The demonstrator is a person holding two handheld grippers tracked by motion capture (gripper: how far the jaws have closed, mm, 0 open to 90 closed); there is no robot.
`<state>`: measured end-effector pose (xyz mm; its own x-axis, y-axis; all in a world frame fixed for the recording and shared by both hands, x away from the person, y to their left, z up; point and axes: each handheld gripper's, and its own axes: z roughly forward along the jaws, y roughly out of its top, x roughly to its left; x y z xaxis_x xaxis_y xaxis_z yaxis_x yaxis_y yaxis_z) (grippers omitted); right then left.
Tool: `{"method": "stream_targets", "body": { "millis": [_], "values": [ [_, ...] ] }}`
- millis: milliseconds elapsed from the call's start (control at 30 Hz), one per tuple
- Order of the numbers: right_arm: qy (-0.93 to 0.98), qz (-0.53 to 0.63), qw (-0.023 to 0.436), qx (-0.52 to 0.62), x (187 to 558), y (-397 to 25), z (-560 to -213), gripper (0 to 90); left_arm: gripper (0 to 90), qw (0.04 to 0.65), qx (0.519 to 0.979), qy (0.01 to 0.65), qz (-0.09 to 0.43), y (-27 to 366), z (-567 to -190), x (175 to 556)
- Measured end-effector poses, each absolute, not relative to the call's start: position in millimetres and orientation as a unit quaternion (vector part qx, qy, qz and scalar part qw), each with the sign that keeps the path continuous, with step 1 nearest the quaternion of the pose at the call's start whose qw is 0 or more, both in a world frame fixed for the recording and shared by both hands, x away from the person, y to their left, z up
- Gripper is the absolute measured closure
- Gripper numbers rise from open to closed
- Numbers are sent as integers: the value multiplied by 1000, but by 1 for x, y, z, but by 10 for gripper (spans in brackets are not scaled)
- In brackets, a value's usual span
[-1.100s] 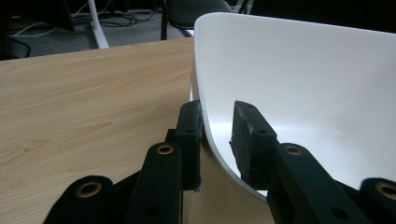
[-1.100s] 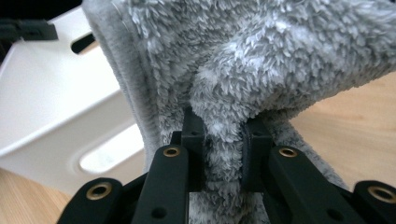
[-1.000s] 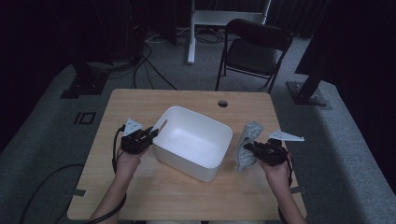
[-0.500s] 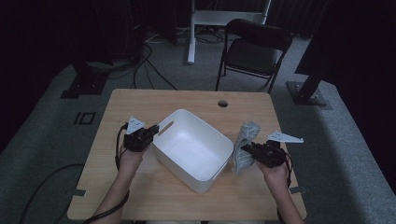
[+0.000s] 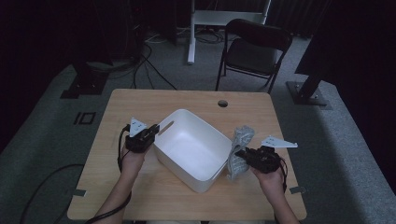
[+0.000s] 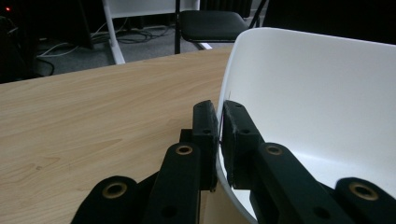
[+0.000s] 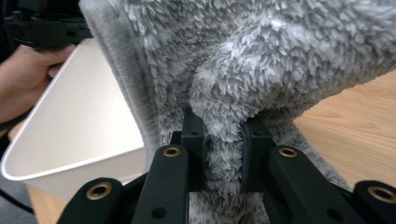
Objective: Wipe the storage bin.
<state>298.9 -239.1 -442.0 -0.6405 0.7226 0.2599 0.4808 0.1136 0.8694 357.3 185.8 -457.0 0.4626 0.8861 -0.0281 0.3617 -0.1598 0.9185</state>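
A white plastic bin stands tilted on the wooden table, its left end raised. My left gripper is shut on the bin's rim, one jaw outside the wall and one inside. A grey fluffy cloth hangs just right of the bin, and my right gripper is shut on a fold of the cloth. In the right gripper view the bin lies to the left, with the person's other hand behind it. The inside of the bin looks bare.
The wooden table has a round cable hole near its far edge. A black folding chair and a white stand sit beyond the table. Cables trail over the grey carpet at the left.
The bin has been shifted and turned toward the near right, with its left end lifted. My right gripper and the cloth have moved slightly nearer the bin's right end.
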Motion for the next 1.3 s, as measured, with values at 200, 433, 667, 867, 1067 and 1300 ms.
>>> {"method": "stream_targets", "body": {
  "millis": [200,433,667,867,1067,1300],
  "values": [
    [732,526,119,415,300,-236,-447,763,843,482,710,440,264,187,-457,358],
    [730,520,136,422,299,-234,-452,768,843,482,707,444,265,188,-457,357],
    [749,471,134,446,303,-222,-475,770,845,480,708,444,268,187,-457,355],
    [746,468,123,458,309,-223,-482,770,845,481,703,449,270,187,-458,354],
    [747,450,120,474,316,-221,-496,770,843,482,701,452,270,187,-458,354],
    [747,445,108,482,324,-224,-501,768,840,484,692,458,277,186,-459,353]
  ]
}}
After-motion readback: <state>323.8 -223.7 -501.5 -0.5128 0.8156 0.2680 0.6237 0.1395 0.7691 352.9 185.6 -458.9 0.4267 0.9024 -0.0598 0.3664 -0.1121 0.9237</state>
